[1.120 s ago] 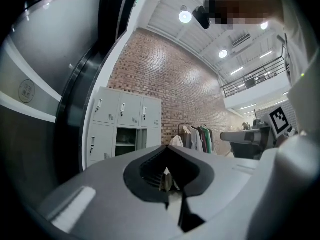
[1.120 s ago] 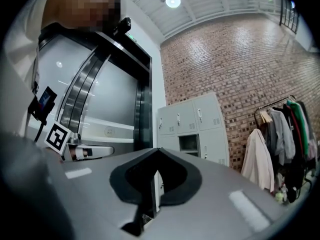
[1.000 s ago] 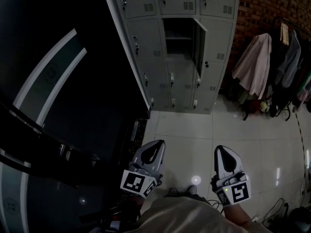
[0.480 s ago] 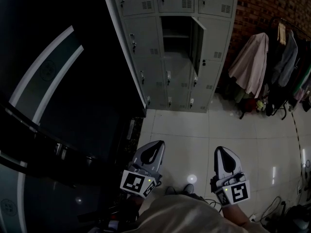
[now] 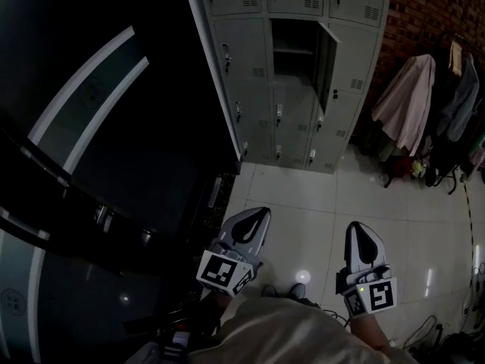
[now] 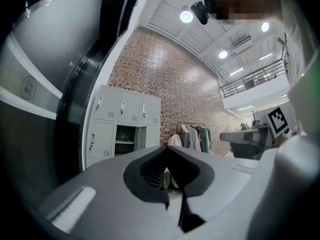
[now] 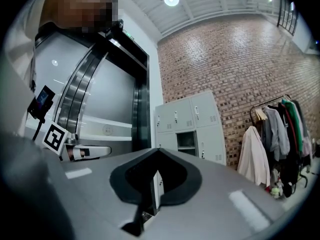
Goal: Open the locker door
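Both grippers low in the head view, over the tile floor (image 5: 303,196), well short of the lockers (image 5: 250,89).

L gripper (image 5: 259,215): jaws pressed together, nothing between them. Its own view confirms it, tips meet at a point (image 6: 167,148). Marker cube (image 5: 225,271) faces the cam.

R gripper (image 5: 357,228): jaws also closed tight and empty, same in its own view (image 7: 157,152). Marker cube (image 5: 371,295) at the wrist end.

Neither gripper touches anything. They sit side by side, apart, both pointing toward the lockers.

Lockers: grey metal bank against the brick wall (image 5: 432,10), at the top of the head view. One locker door (image 5: 328,63) in the middle column stands open, swung out to the right. The compartment (image 5: 292,48) behind it is dark, with a shelf edge visible and no contents I can make out. The other doors are shut. The open compartment also shows in the L gripper view (image 6: 125,145) and the R gripper view (image 7: 186,140).

Right of the lockers: a rack of coats (image 5: 413,101). Left: a dark panel with pale curved stripes (image 5: 83,112).
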